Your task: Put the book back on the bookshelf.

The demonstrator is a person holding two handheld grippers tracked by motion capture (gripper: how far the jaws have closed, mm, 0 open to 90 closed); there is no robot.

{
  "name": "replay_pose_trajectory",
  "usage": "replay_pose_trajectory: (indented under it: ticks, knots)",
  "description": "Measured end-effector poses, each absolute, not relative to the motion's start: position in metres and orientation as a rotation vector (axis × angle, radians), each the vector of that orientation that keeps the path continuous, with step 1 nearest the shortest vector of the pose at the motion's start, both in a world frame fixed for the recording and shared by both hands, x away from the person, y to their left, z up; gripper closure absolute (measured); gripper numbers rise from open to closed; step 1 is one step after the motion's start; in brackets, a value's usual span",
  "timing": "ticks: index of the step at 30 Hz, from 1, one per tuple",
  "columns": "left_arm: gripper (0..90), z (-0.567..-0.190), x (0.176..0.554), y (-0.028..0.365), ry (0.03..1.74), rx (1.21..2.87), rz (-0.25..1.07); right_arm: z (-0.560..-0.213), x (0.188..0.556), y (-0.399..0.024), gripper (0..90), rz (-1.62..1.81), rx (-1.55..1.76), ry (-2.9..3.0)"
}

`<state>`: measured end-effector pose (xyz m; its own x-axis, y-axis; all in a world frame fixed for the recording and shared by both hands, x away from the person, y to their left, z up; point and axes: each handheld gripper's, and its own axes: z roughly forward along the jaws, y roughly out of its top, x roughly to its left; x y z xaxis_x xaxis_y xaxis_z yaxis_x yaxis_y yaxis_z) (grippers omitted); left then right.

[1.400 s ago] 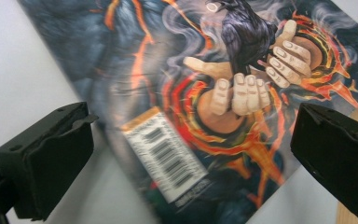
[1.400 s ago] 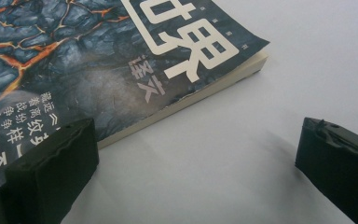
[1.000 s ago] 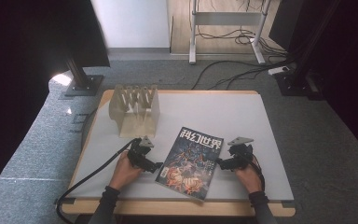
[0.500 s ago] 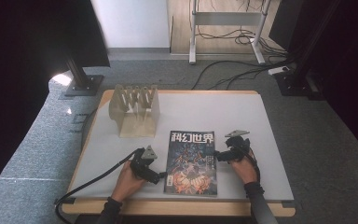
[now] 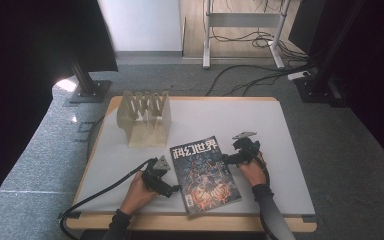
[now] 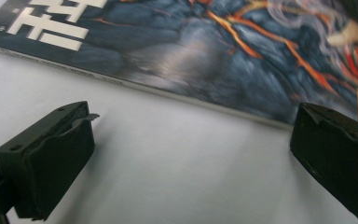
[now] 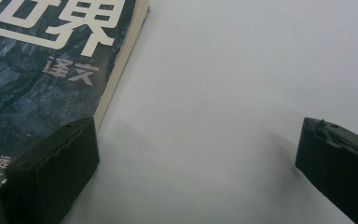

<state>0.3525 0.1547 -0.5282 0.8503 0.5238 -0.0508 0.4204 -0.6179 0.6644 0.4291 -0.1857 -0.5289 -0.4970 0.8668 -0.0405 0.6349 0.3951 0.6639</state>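
Observation:
A magazine (image 5: 204, 174) with a dark blue and orange cover and white Chinese title lies flat on the white table top (image 5: 220, 117), near the front edge. My left gripper (image 5: 172, 189) sits at the magazine's left side, open, its jaws low over the table just short of the spine (image 6: 177, 93). My right gripper (image 5: 226, 159) is at the magazine's upper right edge, open; in the right gripper view one jaw overlaps the cover's edge (image 7: 121, 56) and the other stands over bare table. Neither gripper holds anything.
A beige slotted rack (image 5: 145, 117) stands at the back left of the table. Black cables (image 5: 105, 187) trail from the left gripper off the front edge. Beyond the table lie a monitor stand base (image 5: 87, 90) and floor cables (image 5: 260, 75).
The magazine has turned from tilted right to tilted slightly left and shifted forward. The left gripper moved toward the front; the right gripper shifted back along the magazine's right edge.

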Motion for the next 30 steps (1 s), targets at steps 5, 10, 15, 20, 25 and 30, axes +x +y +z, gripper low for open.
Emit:
replay_pose_trajectory:
  ticks: [5, 10, 15, 20, 25, 30]
  knots:
    - [0.0, -0.528, 0.353, 0.153, 0.685, 2.326, 0.203, -0.528, 0.433, -0.185, 0.0, 0.835, 1.294, 2.302]
    - [0.0, -0.529, 0.353, 0.153, 0.686, 2.325, 0.205, -0.523, 0.433, -0.190, 0.0, 0.812, 1.285, 2.340]
    - [0.0, -0.529, 0.353, 0.154, 0.684, 2.326, 0.205, -0.510, 0.422, -0.187, 0.0, 0.855, 1.258, 2.355]
    - [0.0, -0.529, 0.353, 0.154, 0.684, 2.325, 0.206, -0.507, 0.413, -0.172, 2.0, 0.929, 1.273, 2.426]
    - [0.0, -0.529, 0.353, 0.154, 0.684, 2.325, 0.206, -0.512, 0.410, -0.158, 12.1, 1.017, 1.273, 2.483]
    - [0.0, -0.529, 0.353, 0.154, 0.684, 2.325, 0.205, -0.515, 0.412, -0.147, 19.8, 1.043, 1.295, 2.504]
